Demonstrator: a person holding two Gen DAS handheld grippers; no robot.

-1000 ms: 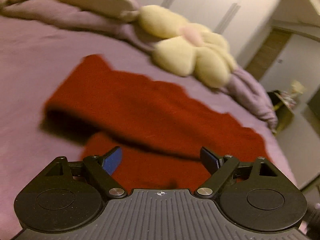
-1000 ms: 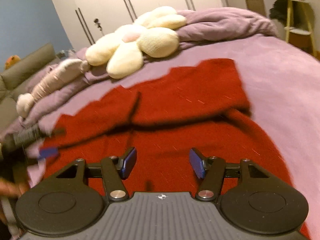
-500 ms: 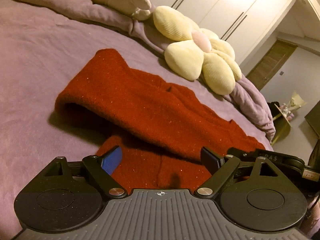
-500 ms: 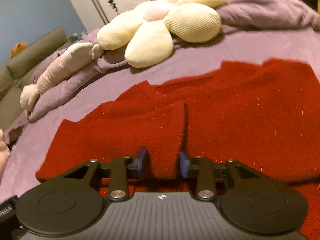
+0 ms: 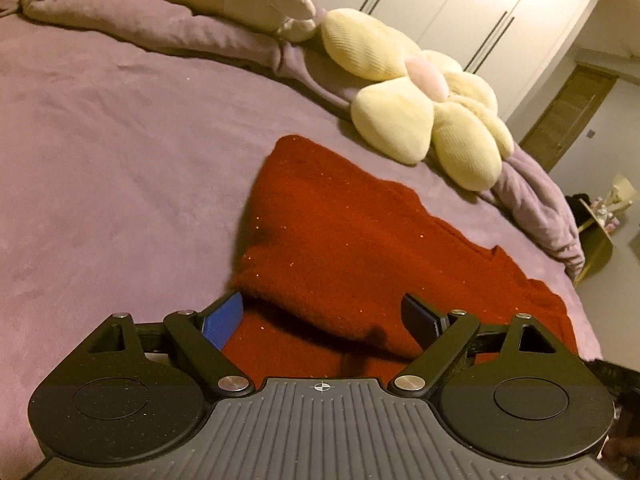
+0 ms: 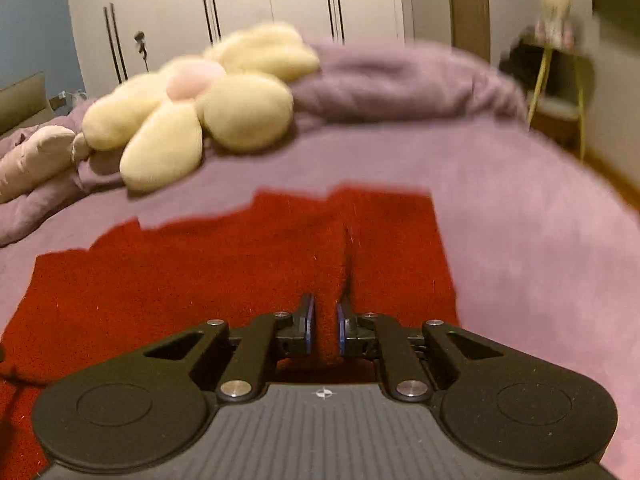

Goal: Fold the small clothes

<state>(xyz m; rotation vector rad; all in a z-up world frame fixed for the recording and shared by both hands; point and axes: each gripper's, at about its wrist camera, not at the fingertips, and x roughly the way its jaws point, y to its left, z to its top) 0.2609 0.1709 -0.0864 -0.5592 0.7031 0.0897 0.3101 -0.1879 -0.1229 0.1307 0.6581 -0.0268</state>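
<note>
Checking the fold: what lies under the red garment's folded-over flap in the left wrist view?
Under the folded flap lies another layer of the same red garment, on the purple bedspread. The flap covers the rest of that lower layer, so it cannot be seen.

Right gripper (image 6: 324, 326) jaws closing; left gripper (image 5: 326, 314) jaws wide.

Red garment (image 5: 352, 248): knitted cloth, matt, fuzzy, faint glitter specks. Bedcover (image 5: 112, 152): purple plush fabric, matt. Flower cushion (image 5: 420, 108): ribbed cream plush. Left gripper (image 5: 322, 314): matt black plastic, ribbed blue pads, bright metal pivot pins.
</note>
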